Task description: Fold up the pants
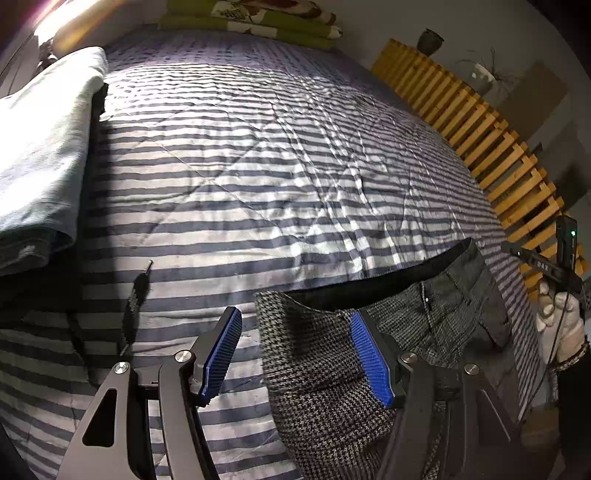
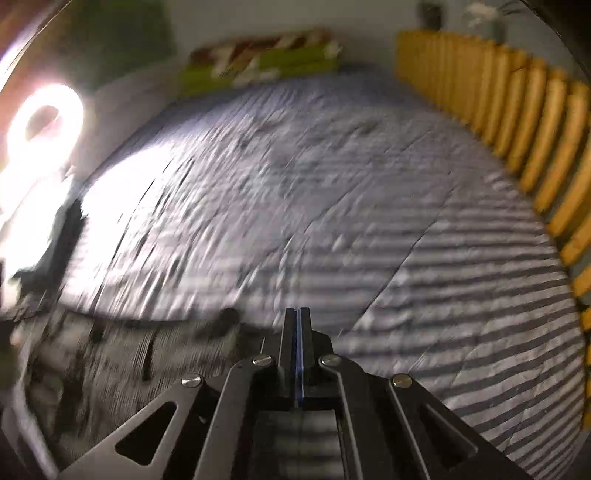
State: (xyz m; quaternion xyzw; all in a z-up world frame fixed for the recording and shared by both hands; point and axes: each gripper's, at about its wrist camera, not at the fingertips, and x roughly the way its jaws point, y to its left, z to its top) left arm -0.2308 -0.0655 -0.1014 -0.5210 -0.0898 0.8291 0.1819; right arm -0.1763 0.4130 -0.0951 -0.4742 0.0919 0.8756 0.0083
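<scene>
On the striped quilt (image 1: 258, 166) near the bed's close edge lie the houndstooth pants (image 1: 332, 369), waistband outward. Left gripper (image 1: 295, 354) stands open astride the cloth's left edge; right gripper (image 2: 299, 332) is closed, apparently empty. Advise seating cloth deep before clamping.

bed with blue-and-white striped quilt (image 1: 258, 177) fills room. yellow wooden slat rail (image 1: 476, 122) along right side. green patterned bedding (image 1: 258, 18) folded at far end against pale wall (image 1: 373, 29). ring light (image 2: 44, 122) glaring at left.
</scene>
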